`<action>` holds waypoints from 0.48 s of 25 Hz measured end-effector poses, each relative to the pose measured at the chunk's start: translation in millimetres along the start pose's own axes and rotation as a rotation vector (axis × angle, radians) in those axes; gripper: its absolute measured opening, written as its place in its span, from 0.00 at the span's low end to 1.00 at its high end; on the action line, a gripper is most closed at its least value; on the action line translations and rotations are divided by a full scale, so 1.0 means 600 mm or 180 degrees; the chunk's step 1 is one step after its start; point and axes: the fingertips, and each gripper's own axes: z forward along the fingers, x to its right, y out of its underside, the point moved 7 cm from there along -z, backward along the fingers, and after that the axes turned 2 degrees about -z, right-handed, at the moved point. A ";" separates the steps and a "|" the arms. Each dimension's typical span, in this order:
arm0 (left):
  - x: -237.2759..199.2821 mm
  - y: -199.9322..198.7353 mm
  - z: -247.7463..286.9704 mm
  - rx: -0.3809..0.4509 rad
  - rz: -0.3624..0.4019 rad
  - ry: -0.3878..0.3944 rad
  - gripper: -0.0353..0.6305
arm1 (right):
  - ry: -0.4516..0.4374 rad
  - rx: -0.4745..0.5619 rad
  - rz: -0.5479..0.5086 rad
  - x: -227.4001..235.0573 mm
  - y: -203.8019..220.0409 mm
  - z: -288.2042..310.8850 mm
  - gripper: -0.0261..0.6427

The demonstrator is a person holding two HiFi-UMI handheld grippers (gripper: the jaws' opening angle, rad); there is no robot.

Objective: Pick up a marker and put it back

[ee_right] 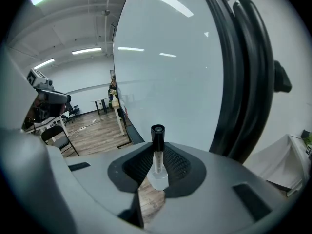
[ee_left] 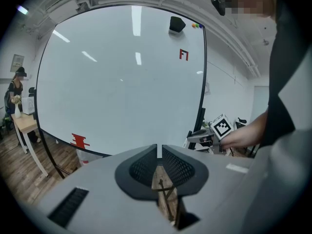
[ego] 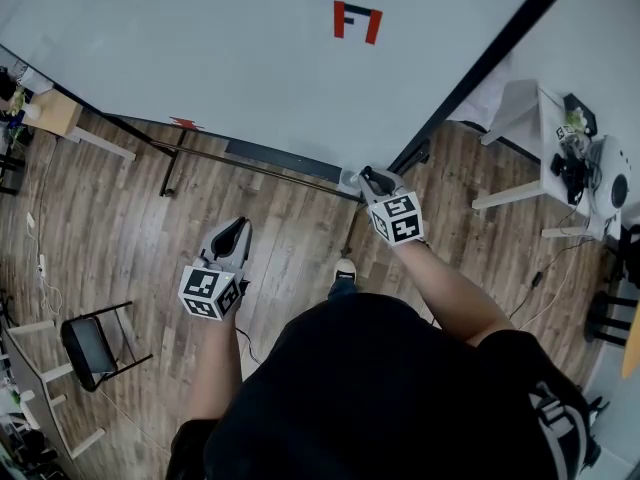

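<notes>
A marker [ee_right: 157, 152] with a black cap and a pale barrel stands upright between the pads of my right gripper [ee_right: 157, 168], which is shut on it. That gripper [ego: 374, 181] is held at the bottom right corner of the whiteboard [ego: 200, 58], beside its black frame; the marker's pale end [ego: 352, 179] shows just left of the jaws. My left gripper [ego: 232, 236] hangs lower and to the left, over the wooden floor. Its jaws [ee_left: 157, 155] are shut, with only a thin slit and nothing in it. The right gripper [ee_left: 208, 137] also shows at the board's edge.
The whiteboard carries a red and black drawn mark [ego: 357, 20] and a small red mark [ego: 186, 123]. Its stand's bars [ego: 172, 173] run along the floor. A black chair [ego: 88, 348] stands at the left, a white table [ego: 545, 158] with gear at the right.
</notes>
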 end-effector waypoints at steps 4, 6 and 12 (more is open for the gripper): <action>-0.007 0.003 0.008 -0.0029 -0.0034 -0.0039 0.12 | -0.0052 -0.0094 -0.0036 0.002 0.015 0.023 0.13; -0.007 0.007 0.012 -0.0042 -0.0052 -0.0048 0.12 | -0.0072 -0.0145 -0.0072 0.002 0.023 0.031 0.13; -0.005 0.019 0.021 -0.0099 -0.0084 -0.0048 0.12 | -0.0107 -0.0248 -0.0122 0.004 0.041 0.052 0.13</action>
